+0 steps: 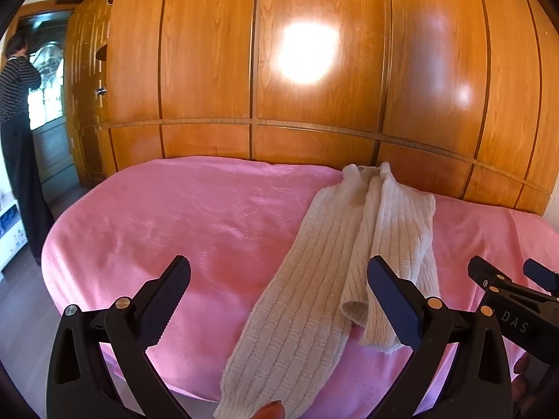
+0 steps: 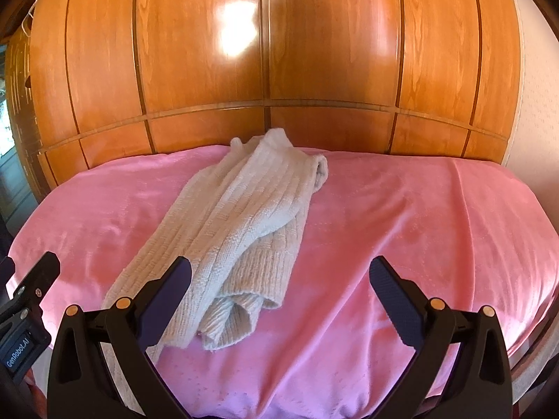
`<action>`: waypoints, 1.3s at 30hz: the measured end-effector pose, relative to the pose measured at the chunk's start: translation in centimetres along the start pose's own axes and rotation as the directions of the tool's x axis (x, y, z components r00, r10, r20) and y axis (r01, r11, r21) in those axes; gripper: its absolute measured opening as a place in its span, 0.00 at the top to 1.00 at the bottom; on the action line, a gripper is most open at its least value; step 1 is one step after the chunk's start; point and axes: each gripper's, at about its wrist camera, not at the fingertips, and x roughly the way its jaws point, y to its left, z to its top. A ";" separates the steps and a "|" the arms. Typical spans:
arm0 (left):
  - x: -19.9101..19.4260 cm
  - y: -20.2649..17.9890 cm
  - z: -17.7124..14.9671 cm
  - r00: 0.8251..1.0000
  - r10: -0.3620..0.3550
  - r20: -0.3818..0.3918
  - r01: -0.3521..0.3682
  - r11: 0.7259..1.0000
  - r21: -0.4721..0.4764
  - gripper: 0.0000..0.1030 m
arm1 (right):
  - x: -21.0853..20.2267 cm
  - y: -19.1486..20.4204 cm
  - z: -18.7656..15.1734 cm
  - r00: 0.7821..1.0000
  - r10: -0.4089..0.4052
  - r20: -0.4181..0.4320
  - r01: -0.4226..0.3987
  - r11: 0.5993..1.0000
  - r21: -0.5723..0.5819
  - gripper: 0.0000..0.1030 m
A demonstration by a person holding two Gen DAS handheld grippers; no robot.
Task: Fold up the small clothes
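Lettering "GenRobot.AI" marks left gripper point(image 2: 29, 288); "DAS", right gripper point(image 1: 513, 277)

Bright, warm daylight throughout, with blown-out white glare on the glossy wooden wardrobe point(image 1: 307, 52) and a softer sheen across the pink blanket point(image 1: 174, 216). Strong fisheye bending in both wrist views, curving the wardrobe panels and blanket edge, with black vignetting in the corners. Sharp focus on the cream knit garment point(image 2: 244, 216); overexposed glass in the doorway point(image 1: 45, 87) at far left, soft shadows beneath the garment's folds.
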 end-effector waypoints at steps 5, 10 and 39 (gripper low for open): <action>0.3 -0.3 0.1 1.000 0.010 -0.006 -0.010 1.000 0.004 0.03 | 0.5 -0.3 0.2 1.000 0.004 -0.006 -0.004 1.000 -0.003 0.02; 0.4 -0.4 0.3 1.000 0.011 -0.004 -0.011 1.000 0.015 0.03 | 0.8 -0.5 0.1 1.000 0.003 -0.004 -0.003 1.000 -0.003 0.02; 3.3 -0.1 -0.2 0.998 0.013 -0.062 -0.012 1.000 0.010 0.03 | 2.9 -0.1 0.1 1.000 0.011 -0.014 -0.012 0.999 -0.041 0.02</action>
